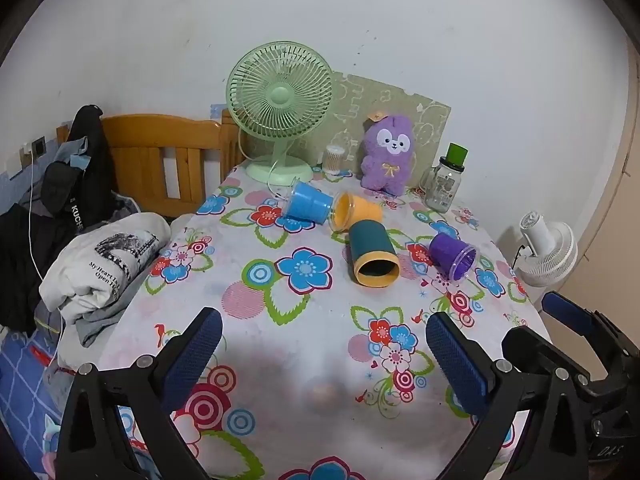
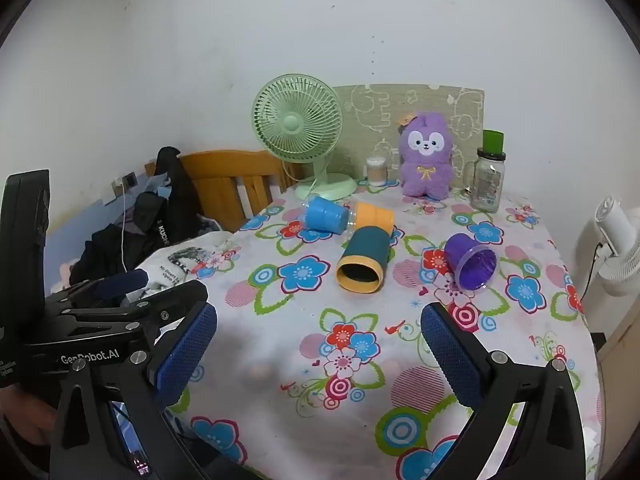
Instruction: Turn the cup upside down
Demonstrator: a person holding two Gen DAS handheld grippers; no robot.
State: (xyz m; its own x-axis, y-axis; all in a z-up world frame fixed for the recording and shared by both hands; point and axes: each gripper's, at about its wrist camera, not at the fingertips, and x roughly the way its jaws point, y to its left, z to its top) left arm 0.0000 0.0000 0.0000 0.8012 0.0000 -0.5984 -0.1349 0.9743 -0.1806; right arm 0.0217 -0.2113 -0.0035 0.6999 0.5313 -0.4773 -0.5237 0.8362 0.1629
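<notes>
The tabletop [image 1: 320, 360] runs off the bottom edge in both views, and a blurred patch [image 1: 324, 394] near the front can't be made out. The jar [image 1: 442, 186] label is too small to read — the orange cup [image 2: 374, 216] is partly hidden behind the blue cup [image 2: 326, 215].

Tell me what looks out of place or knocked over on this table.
Four cups lie tipped on their sides mid-table: blue cup, yellow cup, teal cup and purple cup. The blue and yellow ones appear to touch. Nothing looks spilled. The green fan and jar stand upright.
</notes>
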